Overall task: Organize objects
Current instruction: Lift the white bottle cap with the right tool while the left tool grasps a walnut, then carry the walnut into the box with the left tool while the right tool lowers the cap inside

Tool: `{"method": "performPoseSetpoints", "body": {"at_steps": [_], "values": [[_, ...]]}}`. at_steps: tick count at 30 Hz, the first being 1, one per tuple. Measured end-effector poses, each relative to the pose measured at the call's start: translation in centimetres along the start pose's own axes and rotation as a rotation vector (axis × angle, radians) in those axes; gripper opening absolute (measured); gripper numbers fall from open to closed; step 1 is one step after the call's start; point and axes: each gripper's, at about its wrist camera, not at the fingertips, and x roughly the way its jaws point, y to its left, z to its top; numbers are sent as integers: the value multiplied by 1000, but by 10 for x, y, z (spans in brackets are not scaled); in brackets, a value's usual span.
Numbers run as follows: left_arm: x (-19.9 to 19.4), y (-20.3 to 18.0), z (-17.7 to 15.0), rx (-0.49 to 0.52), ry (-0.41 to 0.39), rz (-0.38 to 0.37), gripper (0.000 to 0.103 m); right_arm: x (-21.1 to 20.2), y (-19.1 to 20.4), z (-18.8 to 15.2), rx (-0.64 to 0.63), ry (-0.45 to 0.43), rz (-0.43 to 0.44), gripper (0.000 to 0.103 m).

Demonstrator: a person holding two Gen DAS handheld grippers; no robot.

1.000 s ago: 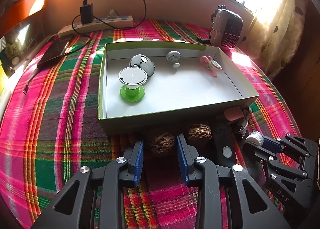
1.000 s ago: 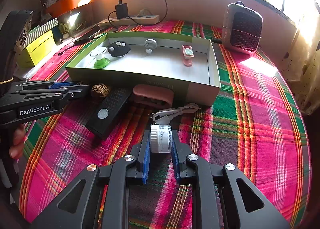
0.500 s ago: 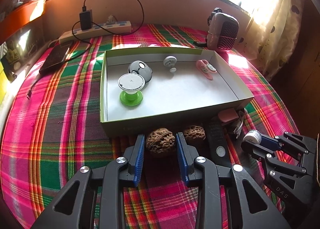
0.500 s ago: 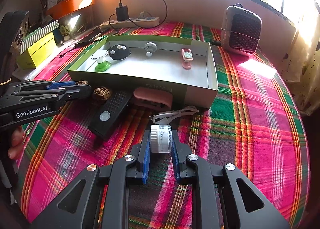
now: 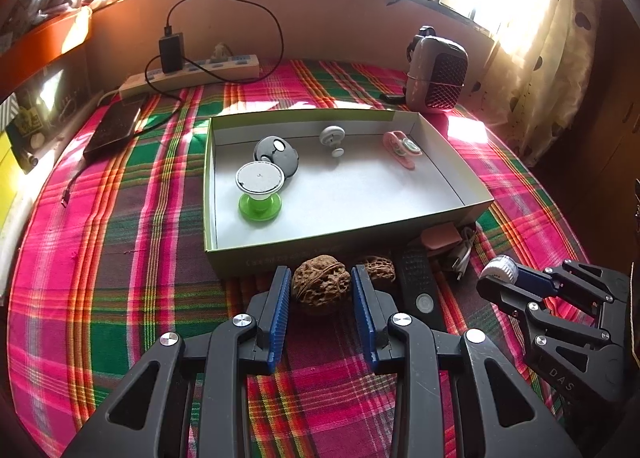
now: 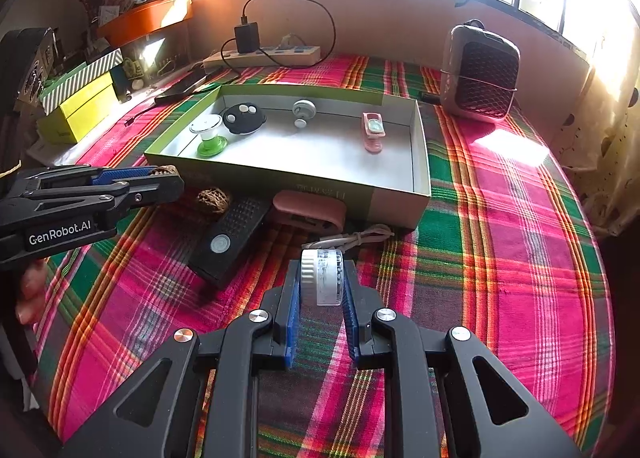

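My left gripper (image 5: pixel 320 271) is shut on a brown walnut (image 5: pixel 320 289), held just in front of the green box (image 5: pixel 320 244); the right wrist view shows this walnut (image 6: pixel 165 170) at the tips of the left gripper (image 6: pixel 162 178), off the cloth. My right gripper (image 6: pixel 321 270) is shut on a small white round container (image 6: pixel 322 278), also seen as the container (image 5: pixel 498 267) in the right gripper (image 5: pixel 502 274). A second walnut (image 5: pixel 378 266), a black remote (image 5: pixel 418 283), a pink case (image 5: pixel 440 236) and a white cable (image 5: pixel 462 254) lie by the box.
Inside the box are a green-footed white stand (image 5: pixel 259 186), a black round gadget (image 5: pixel 280 150), a white knob (image 5: pixel 333 136) and a pink watch (image 5: pixel 402 146). A heater (image 5: pixel 438 76), power strip (image 5: pixel 192 72) and dark power bank (image 5: pixel 114 128) stand behind; yellow boxes (image 6: pixel 80 106) at left.
The left wrist view has drawn back a little from the box, with the walnut staying between the left jaws. The right gripper and its container have kept still.
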Motion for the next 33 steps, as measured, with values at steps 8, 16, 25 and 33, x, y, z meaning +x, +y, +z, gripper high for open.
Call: {"method": "performPoseSetpoints", "body": {"at_steps": [8, 16, 25, 33], "values": [[-5, 0, 4, -3, -13, -3, 29, -5, -1, 6, 0, -20, 10, 20], [-6, 2, 10, -12, -25, -2, 29, -7, -2, 19, 9, -40, 30, 20], [-3, 3, 18, -21, -36, -9, 29, -3, 0, 41, 4, -64, 41, 20], [2, 5, 25, -21, -39, -10, 29, 8, 1, 62, -5, -69, 38, 20]]}}
